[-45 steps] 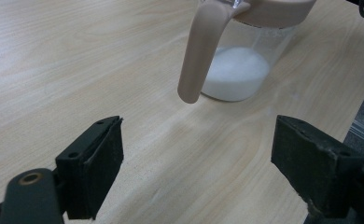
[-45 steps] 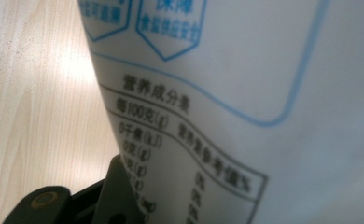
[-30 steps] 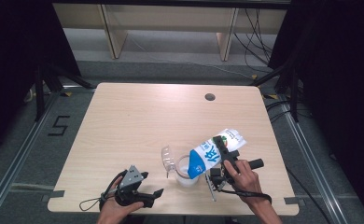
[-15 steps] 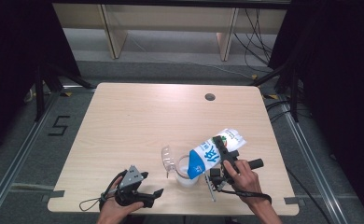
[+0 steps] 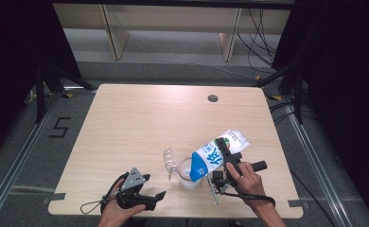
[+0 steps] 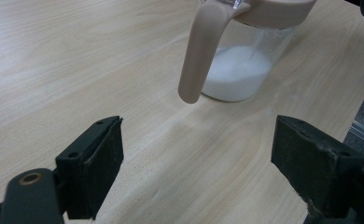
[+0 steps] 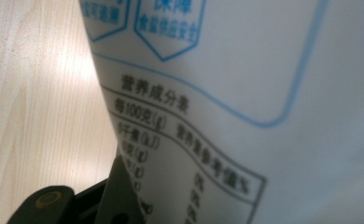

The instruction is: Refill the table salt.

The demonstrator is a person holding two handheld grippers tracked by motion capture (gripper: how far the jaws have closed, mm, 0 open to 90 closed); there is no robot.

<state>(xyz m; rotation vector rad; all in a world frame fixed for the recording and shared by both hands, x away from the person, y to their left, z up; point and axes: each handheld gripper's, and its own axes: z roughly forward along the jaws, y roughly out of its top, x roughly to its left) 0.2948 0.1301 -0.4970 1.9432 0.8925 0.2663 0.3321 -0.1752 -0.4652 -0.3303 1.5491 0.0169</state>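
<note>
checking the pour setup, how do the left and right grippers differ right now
The left gripper is open and empty, its jaws spread wide over bare table; the right gripper is shut on the white and blue bag. The left sits low near the table's front edge; the right holds the bag tilted over the clear jug. Both are hand-held.

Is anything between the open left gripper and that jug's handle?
Nothing visible. In the left gripper view, bare table lies between the open left gripper and the jug handle.
</note>
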